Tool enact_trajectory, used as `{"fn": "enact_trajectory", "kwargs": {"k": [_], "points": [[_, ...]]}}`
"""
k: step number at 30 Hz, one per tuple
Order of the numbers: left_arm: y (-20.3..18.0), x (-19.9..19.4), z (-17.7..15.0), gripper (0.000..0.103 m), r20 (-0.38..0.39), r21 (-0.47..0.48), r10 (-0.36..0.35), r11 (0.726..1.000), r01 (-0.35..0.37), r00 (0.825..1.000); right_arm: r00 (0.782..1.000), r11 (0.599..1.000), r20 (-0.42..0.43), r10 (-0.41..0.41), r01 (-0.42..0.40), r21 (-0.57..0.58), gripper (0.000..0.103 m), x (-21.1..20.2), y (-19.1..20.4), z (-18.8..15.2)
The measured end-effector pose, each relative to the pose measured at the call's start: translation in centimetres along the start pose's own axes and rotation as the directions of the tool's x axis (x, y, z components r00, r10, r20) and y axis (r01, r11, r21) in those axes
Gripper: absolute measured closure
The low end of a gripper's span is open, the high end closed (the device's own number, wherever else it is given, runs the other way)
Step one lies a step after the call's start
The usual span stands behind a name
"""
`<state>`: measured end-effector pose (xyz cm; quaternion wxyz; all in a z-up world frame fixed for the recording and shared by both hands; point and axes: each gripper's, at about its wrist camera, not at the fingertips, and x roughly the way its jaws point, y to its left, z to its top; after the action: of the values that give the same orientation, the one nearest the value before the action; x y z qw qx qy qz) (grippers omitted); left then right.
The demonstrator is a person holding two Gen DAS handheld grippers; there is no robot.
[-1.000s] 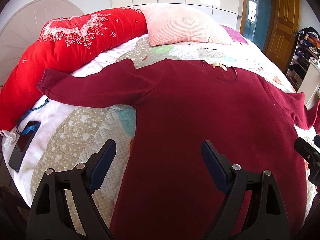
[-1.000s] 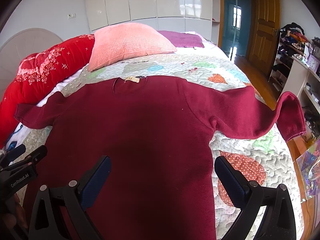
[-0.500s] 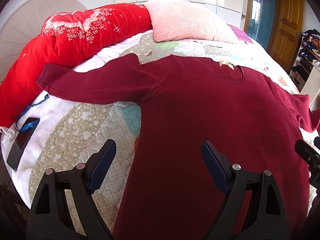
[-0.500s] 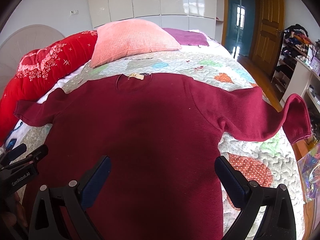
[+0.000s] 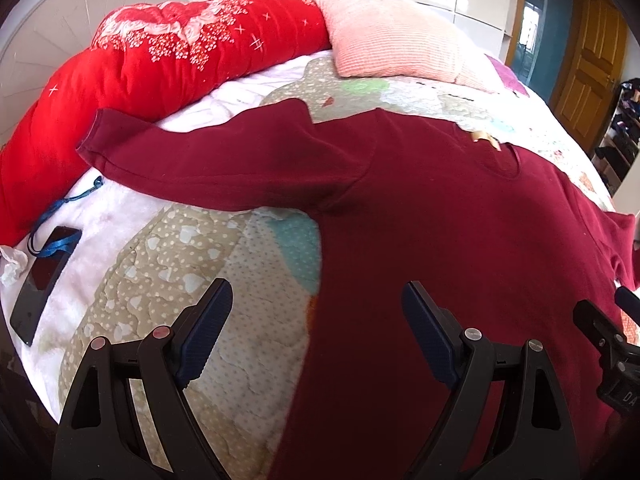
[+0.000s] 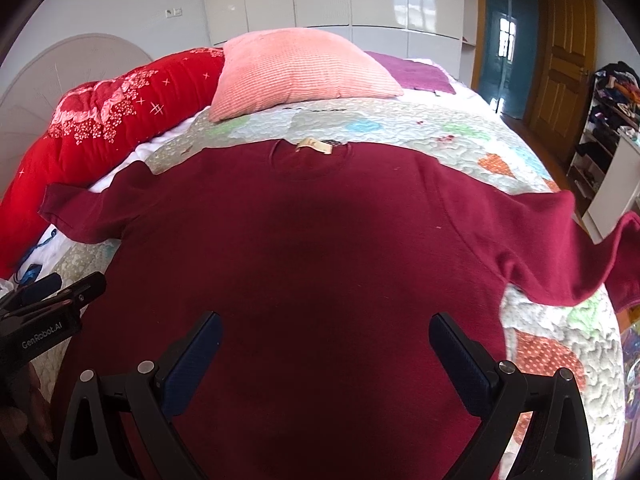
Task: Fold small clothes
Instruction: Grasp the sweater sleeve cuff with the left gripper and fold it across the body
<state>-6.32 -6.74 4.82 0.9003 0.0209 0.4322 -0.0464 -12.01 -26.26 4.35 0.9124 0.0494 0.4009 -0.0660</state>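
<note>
A dark red long-sleeved sweater (image 5: pixel 460 240) (image 6: pixel 320 240) lies flat on the bed, collar away from me, both sleeves spread out. Its left sleeve (image 5: pixel 208 160) reaches toward the red bolster. The right sleeve (image 6: pixel 560 248) hangs over the bed's right edge. My left gripper (image 5: pixel 316 320) hovers open above the sweater's left side seam, one finger over the quilt. My right gripper (image 6: pixel 324 344) hovers open above the sweater's lower body. Neither holds anything. The left gripper also shows in the right wrist view (image 6: pixel 48 296).
A long red bolster (image 5: pixel 160 64) and a pink pillow (image 6: pixel 300 72) lie at the head of the patchwork quilt (image 5: pixel 192 272). A black phone (image 5: pixel 44 280) with a blue strap rests at the left edge. A wooden door (image 6: pixel 568 64) and shelves stand at right.
Both grippers moved forward and lower over the sweater, staying open. The left one swung leftward, bringing the left sleeve and bolster closer.
</note>
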Motion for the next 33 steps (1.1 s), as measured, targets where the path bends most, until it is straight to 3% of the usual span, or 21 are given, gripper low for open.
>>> {"fn": "enact_trajectory", "kwargs": {"k": [6,13,16,23,30,33], "points": [[2.9,0.7,0.9,0.016,-0.004,-0.047,0.016,0.999,-0.016,1.0,0.999,0.999,-0.014,0.039,-0.04,-0.036,0.001,2.2,2.4,1.0],[9.4,2.3,3.0,0.016,-0.033,-0.191,0.032,0.981,-0.038,0.999,0.993,0.992,-0.039,0.111,-0.113,-0.057,0.002,4.2,5.2,2.1],[13.0,3.0,4.2,0.016,-0.029,-0.264,0.07,0.962,-0.076,0.997,0.986,0.982,-0.045,0.161,-0.165,-0.089,0.015,4.9,7.1,2.9],[22.9,4.9,8.0,0.016,0.02,-0.448,0.185,0.88,-0.156,0.983,0.978,0.967,-0.064,0.2,-0.207,-0.15,0.016,6.4,10.3,3.3],[28.6,8.1,10.2,0.016,0.051,-0.462,0.277,0.858,-0.223,0.96,0.969,0.96,-0.107,0.223,-0.237,-0.148,0.016,7.5,10.7,3.0],[30.0,9.9,10.6,0.016,0.042,-0.487,0.218,0.856,-0.171,0.975,0.971,0.96,-0.11,0.21,-0.227,-0.163,0.016,7.8,11.1,2.9]]}}
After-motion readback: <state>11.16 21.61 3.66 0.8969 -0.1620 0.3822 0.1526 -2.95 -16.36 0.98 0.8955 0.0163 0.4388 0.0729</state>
